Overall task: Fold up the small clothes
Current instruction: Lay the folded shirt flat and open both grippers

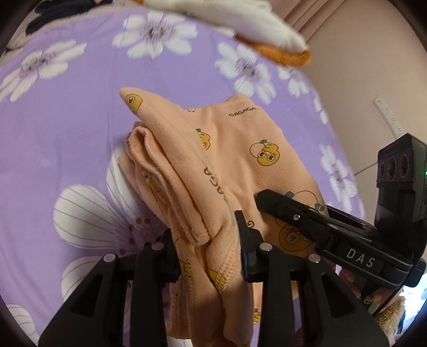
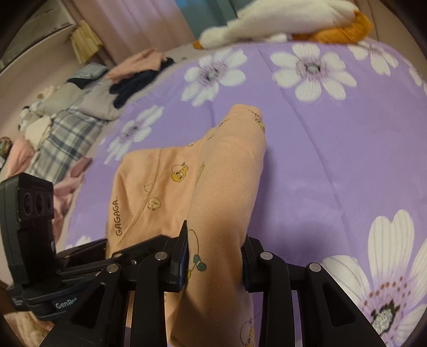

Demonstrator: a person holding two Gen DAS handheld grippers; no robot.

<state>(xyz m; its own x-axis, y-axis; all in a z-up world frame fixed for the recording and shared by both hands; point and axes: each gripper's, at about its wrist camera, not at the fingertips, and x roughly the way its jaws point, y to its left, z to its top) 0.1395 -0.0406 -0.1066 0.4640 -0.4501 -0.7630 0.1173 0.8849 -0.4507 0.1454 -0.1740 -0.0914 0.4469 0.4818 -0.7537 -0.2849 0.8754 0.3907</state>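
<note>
Two grippers share one peach garment, and the step in hand looks like carrying a gripped edge over to make a fold.

Left wrist view: the left gripper (image 1: 208,251) is clamped on a bunched edge of the peach garment (image 1: 234,149), cloth pinched between its pads near the seam. The rest of the garment lies partly doubled on the purple flowered bed (image 1: 66,128), with a folded stack of layers to the left of the raised part. The right gripper (image 1: 269,197) comes in from the right, its finger resting on the fabric just beside the left one. A white and orange plush toy (image 1: 240,24) lies at the far edge of the bed, well apart from the work.

Right wrist view: the right gripper (image 2: 213,256) is closed on a thick roll of the same peach garment (image 2: 149,184), which rises from the bed (image 2: 333,133) into its jaws. The left gripper's body (image 2: 29,213) sits close by at the left. A heap of other clothes (image 2: 80,106) lies beyond the bed's far left edge.

To do this well, I judge both grippers should travel together at the same height, keeping the held edge taut and straight, so the lifted part lays flat over the lower layers without dragging them. Release only once the edge rests aligned with the one beneath.
</note>
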